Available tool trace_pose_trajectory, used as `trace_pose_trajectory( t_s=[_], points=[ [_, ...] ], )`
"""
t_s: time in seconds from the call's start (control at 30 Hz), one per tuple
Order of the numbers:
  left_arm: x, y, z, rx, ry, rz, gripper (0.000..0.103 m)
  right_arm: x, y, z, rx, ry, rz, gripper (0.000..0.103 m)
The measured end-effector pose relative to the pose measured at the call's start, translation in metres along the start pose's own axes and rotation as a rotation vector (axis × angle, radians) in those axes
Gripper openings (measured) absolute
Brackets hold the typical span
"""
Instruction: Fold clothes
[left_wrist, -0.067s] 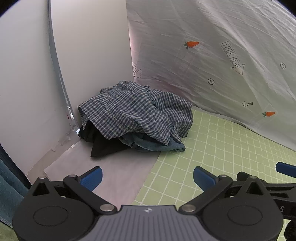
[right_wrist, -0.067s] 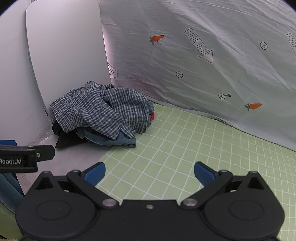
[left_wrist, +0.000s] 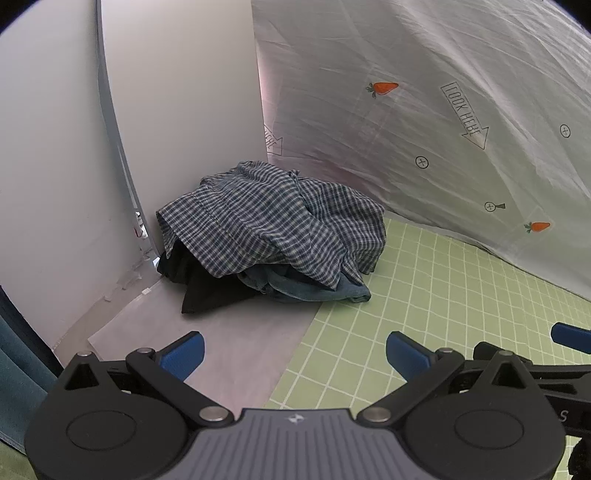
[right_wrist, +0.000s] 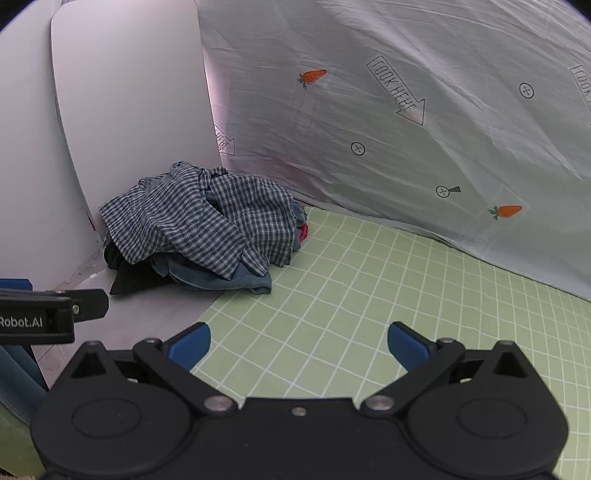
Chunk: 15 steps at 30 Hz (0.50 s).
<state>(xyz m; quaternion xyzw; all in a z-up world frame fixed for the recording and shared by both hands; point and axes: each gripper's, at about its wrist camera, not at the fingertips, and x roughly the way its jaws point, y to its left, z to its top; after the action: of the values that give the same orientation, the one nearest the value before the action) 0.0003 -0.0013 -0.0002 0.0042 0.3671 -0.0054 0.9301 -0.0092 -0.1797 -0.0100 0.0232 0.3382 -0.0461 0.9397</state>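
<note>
Both blue-padded grippers, left (left_wrist: 294, 350) and right (right_wrist: 298, 343), gape wide and empty before a crumpled blue checked shirt (left_wrist: 266, 218) heaped on darker clothes.

Blue-and-white checked shirt (left_wrist: 266, 218) tops denim and black clothes; green white-gridded mat (left_wrist: 424, 314); blue fingers (left_wrist: 183, 354).

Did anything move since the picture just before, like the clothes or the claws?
Nothing visibly changed. The clothes pile lies in the same heap in the corner, checked shirt on top. The left claw and the right claw are both wide open and empty, apart from the pile, over the green mat as before.
</note>
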Motion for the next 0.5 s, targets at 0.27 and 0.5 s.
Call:
trace_pose_trajectory(
  t_s=[0.27, 0.5],
  points=[
    [0.0006, 0.0021, -0.0007, -0.014, 0.005, -0.015, 0.103, 0.0005, -0.0001, 0.0008, 0.004, 0.001, 0.006, 0.103],
    [0.0034, -0.0019, -0.0043, -0.006, -0.004, -0.007, 0.103, 0.0017, 0.0021, -0.0011, -0.003, -0.002, 0.002, 0.103]
  ],
)
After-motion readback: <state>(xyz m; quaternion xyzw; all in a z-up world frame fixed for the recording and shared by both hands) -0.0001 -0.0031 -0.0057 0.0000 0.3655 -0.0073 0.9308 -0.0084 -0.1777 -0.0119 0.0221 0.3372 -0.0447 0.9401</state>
